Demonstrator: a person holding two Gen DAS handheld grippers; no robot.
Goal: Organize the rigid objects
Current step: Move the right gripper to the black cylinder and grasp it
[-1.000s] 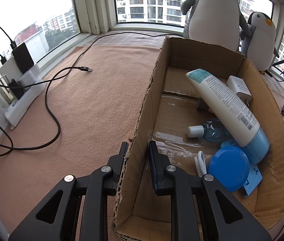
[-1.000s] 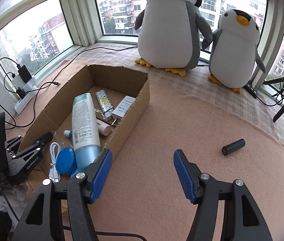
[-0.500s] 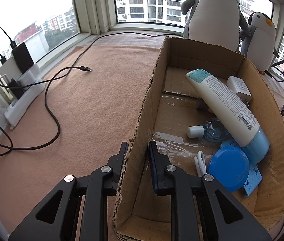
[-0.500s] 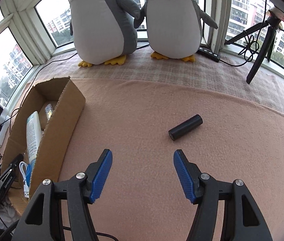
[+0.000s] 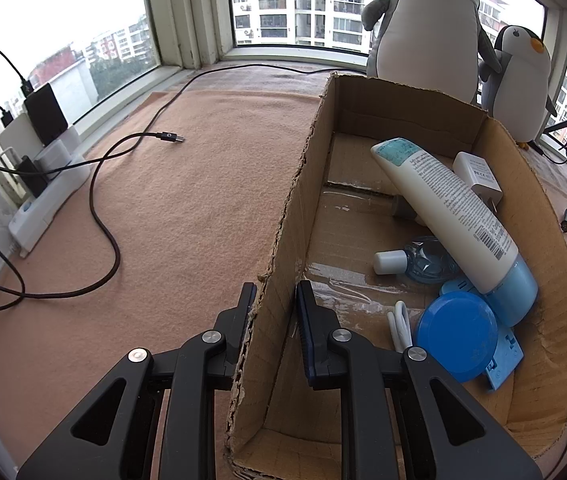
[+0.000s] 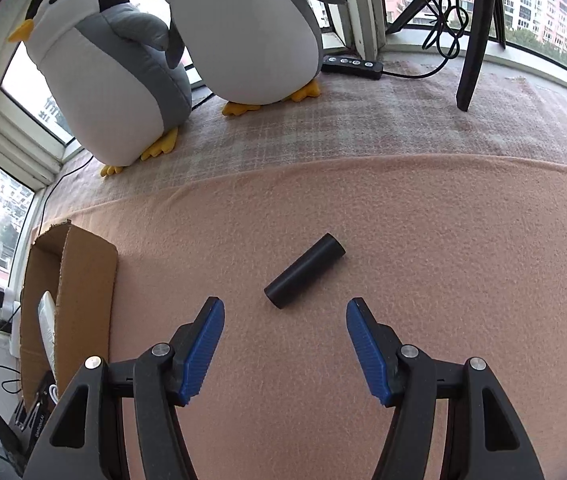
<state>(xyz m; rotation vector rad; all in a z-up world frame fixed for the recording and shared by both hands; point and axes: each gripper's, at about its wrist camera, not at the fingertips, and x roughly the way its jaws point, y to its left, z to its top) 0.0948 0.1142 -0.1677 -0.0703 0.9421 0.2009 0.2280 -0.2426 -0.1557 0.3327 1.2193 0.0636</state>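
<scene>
While the left gripper (image 5: 274, 300) pinches the near wall of the open brown cardboard box (image 5: 283, 216), the right gripper (image 6: 285, 320) hangs over a short black cylinder (image 6: 304, 270).

Right fingers (image 6: 203, 350) are spread wide, nothing between them, and the cylinder lies flat on the peach fleece blanket (image 6: 423, 240) just ahead of the tips, well clear of the box. Inside the box: a white tube with a light blue cap (image 5: 451, 216), a round blue lid (image 5: 457, 330), a small clear bottle (image 5: 415, 260) and a white charger plug (image 5: 477, 174). Two plush penguins (image 6: 171, 52) sit by the window.
</scene>
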